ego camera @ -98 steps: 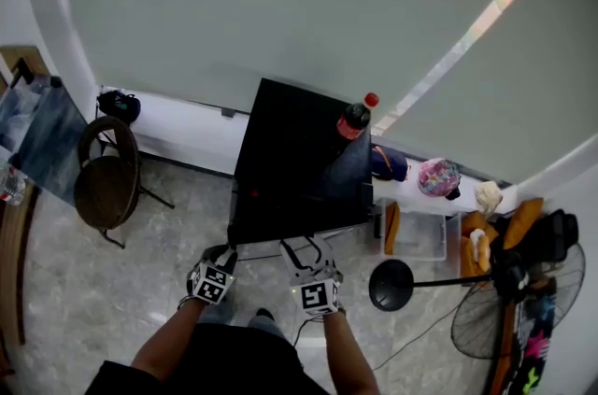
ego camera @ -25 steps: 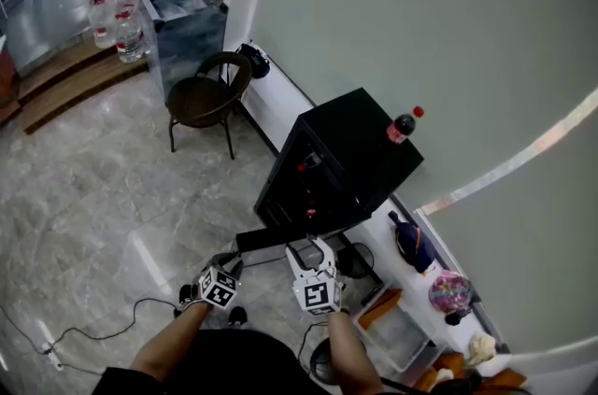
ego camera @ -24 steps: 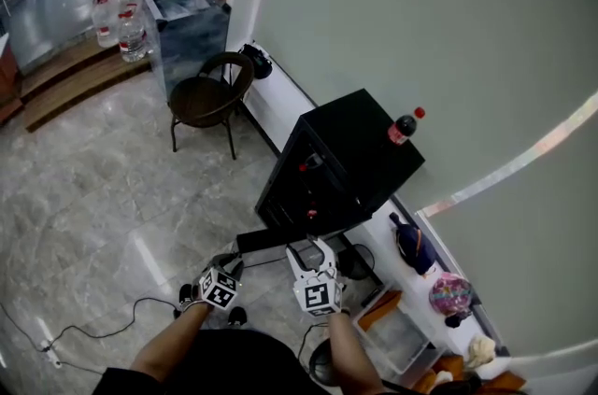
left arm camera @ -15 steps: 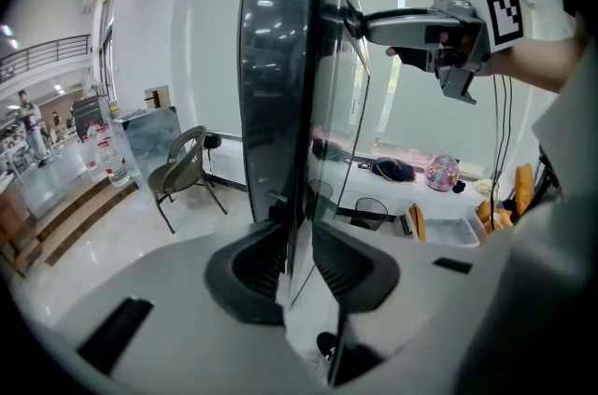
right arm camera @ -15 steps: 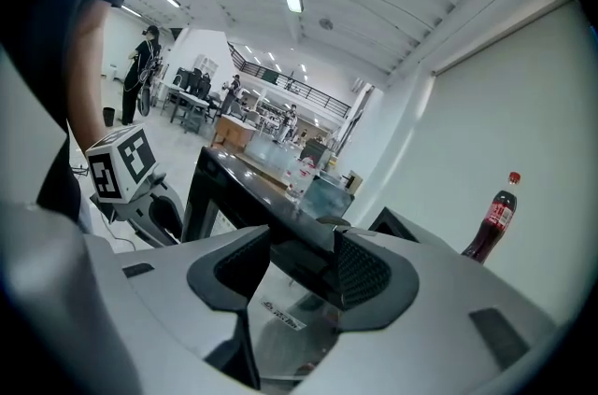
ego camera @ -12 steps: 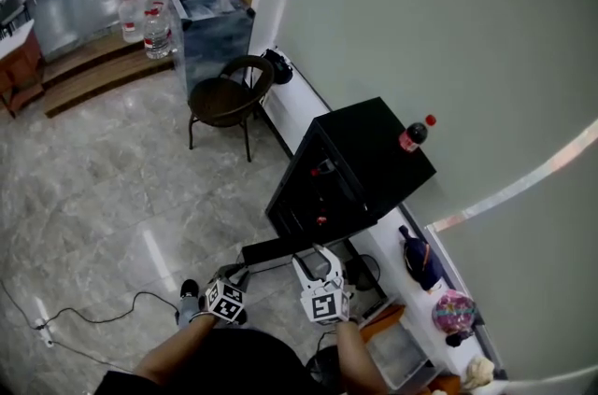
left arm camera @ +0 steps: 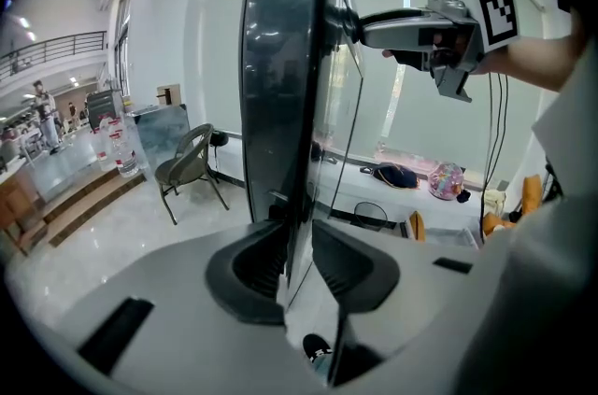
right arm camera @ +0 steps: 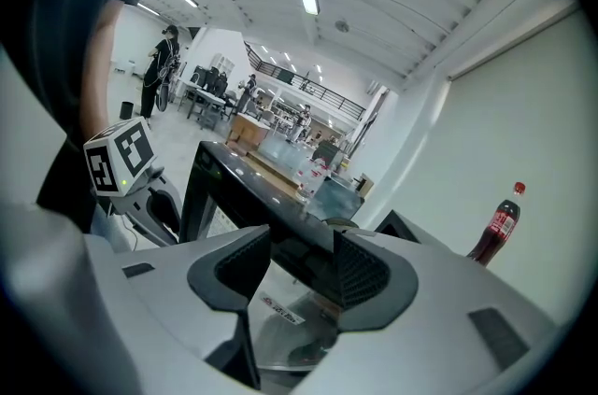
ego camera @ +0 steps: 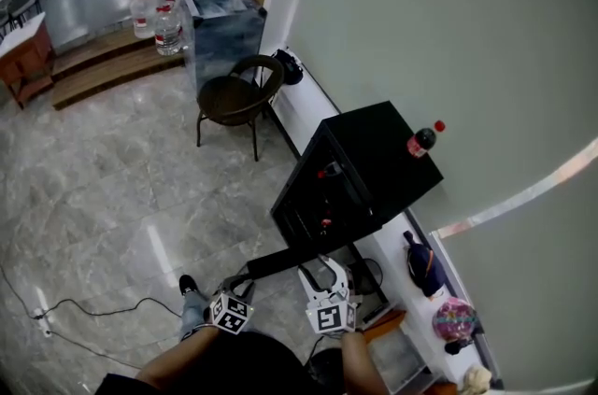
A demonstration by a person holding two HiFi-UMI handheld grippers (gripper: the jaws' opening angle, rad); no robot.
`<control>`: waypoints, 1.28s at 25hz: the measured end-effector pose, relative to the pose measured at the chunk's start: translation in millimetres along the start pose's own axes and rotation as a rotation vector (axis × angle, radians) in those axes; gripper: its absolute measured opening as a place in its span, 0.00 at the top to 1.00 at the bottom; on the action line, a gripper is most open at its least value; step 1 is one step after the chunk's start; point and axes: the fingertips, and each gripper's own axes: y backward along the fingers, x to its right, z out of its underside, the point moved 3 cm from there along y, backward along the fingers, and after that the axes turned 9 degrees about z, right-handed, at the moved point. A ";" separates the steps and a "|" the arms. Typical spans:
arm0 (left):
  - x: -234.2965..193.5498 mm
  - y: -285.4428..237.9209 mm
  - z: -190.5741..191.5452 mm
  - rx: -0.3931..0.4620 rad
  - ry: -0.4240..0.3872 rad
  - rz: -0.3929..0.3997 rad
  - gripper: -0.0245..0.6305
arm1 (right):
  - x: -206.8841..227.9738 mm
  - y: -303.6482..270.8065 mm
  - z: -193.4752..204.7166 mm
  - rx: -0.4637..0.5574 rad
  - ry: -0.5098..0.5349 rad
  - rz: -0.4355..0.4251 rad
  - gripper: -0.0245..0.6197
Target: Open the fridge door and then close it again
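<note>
A black mini fridge (ego camera: pixel 374 162) stands by the wall with a cola bottle (ego camera: pixel 422 141) on top. Its glass door (ego camera: pixel 280 259) hangs wide open toward me. My left gripper (ego camera: pixel 241 279) is shut on the door's outer side edge; in the left gripper view the door (left arm camera: pixel 280 85) runs edge-on between the pads of that gripper (left arm camera: pixel 299 260). My right gripper (ego camera: pixel 318 265) is shut on the door's top edge, and shows up there in the left gripper view (left arm camera: pixel 353 21). In the right gripper view the door (right arm camera: pixel 234 183) passes between the jaws of the right gripper (right arm camera: pixel 304 267).
A brown chair (ego camera: pixel 234 94) stands left of the fridge, with a grey cabinet (ego camera: pixel 224 20) and water bottles (ego camera: pixel 159 10) beyond. A cable (ego camera: pixel 93 309) lies on the marble floor. A dark bag (ego camera: pixel 425 264) and other items sit on the low ledge right of the fridge.
The door has swung further away from the fridge. Both grippers have moved along with it, keeping their hold, and the head view has shifted with them.
</note>
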 end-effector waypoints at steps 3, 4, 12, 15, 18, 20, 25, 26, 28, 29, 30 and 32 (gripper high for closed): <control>-0.2 0.7 -0.9 0.001 -0.002 0.000 0.83 | -0.5 0.0 0.4 0.000 -0.006 -0.009 0.64; -1.7 1.0 -1.5 0.002 -0.004 0.000 0.83 | -0.8 -1.0 -0.1 0.002 -0.007 -0.008 0.64; -28.2 -1.3 -9.1 -0.007 -0.019 0.021 0.84 | 0.1 -17.4 -8.1 -0.008 -0.021 0.009 0.64; -42.5 -3.2 -14.7 -0.011 -0.038 0.039 0.84 | 0.7 -25.5 -10.9 -0.024 -0.035 0.032 0.64; -58.4 -10.8 -23.8 -0.019 -0.064 0.063 0.84 | 6.1 -36.4 -12.7 -0.033 -0.045 0.060 0.64; -71.6 -14.4 -29.4 -0.031 -0.080 0.084 0.84 | 6.8 -45.3 -13.2 -0.039 -0.059 0.074 0.64; -106.3 -26.3 -49.4 -0.051 -0.113 0.137 0.85 | 14.3 -69.3 -19.0 -0.070 -0.078 0.133 0.65; -113.2 -29.7 -55.0 -0.053 -0.124 0.149 0.85 | 17.3 -74.5 -20.3 -0.080 -0.083 0.146 0.65; -126.6 -37.1 -66.3 -0.058 -0.148 0.174 0.84 | 23.9 -85.1 -22.4 -0.109 -0.091 0.170 0.65; -132.3 -40.9 -70.8 -0.061 -0.158 0.187 0.84 | 25.9 -89.6 -22.1 -0.127 -0.099 0.182 0.65; -137.3 -44.4 -74.7 -0.063 -0.167 0.201 0.84 | 26.6 -93.2 -20.8 -0.145 -0.111 0.196 0.65; -147.5 -50.8 -82.7 -0.066 -0.190 0.231 0.84 | 28.6 -100.5 -19.2 -0.174 -0.131 0.230 0.65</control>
